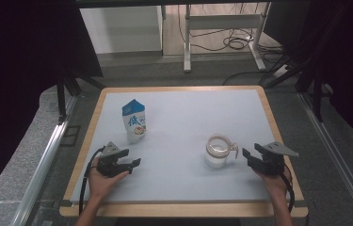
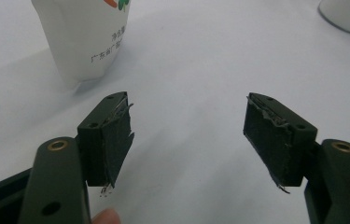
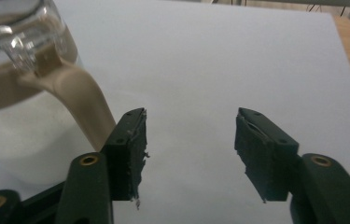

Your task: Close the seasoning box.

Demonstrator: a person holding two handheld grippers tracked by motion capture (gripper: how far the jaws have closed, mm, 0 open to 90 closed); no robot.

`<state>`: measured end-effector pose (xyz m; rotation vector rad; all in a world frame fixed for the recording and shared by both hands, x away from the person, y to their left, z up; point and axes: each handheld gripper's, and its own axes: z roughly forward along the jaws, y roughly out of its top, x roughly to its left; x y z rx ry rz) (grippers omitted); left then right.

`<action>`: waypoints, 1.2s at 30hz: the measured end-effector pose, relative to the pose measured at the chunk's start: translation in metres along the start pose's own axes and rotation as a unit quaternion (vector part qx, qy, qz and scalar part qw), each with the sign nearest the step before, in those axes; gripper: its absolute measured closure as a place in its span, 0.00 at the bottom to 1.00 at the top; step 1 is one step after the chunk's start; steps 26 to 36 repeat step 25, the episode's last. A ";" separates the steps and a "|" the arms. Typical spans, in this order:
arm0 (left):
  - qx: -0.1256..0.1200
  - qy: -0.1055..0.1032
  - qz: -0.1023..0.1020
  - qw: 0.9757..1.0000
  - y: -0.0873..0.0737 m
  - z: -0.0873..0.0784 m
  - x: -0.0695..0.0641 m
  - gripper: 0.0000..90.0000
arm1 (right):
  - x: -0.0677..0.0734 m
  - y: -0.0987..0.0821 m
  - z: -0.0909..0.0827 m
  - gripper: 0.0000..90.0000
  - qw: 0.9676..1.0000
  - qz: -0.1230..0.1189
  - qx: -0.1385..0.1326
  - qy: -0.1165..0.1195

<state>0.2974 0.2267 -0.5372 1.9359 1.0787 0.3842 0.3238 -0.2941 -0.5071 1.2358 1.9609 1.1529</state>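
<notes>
Milk carton [image 1: 134,121] stands upright on the white table [image 1: 183,113], just ahead of the left gripper [image 1: 133,165], whose jaws are spread and empty. The glass jug [image 1: 218,150] sits near the right gripper [image 1: 246,157], its handle [image 3: 81,105] just beside the spread, empty jaws. This looks like the approach step; next, each gripper must close on its item.
</notes>
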 end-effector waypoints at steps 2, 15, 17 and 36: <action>0.000 0.000 0.000 1.000 0.000 0.000 0.000 0.35 | 0.001 -0.002 0.003 0.45 1.000 -0.007 0.011 -0.002; 0.002 0.000 0.000 1.000 -0.001 0.001 0.000 0.35 | 0.002 -0.007 0.009 0.44 0.999 -0.007 0.032 -0.002; 0.002 0.000 0.000 1.000 -0.001 0.001 0.000 0.35 | 0.002 -0.007 0.009 0.44 0.999 -0.006 0.032 -0.002; -0.001 0.000 0.000 1.000 0.000 0.000 0.001 0.35 | 0.001 -0.007 0.009 0.44 1.000 -0.004 0.031 0.000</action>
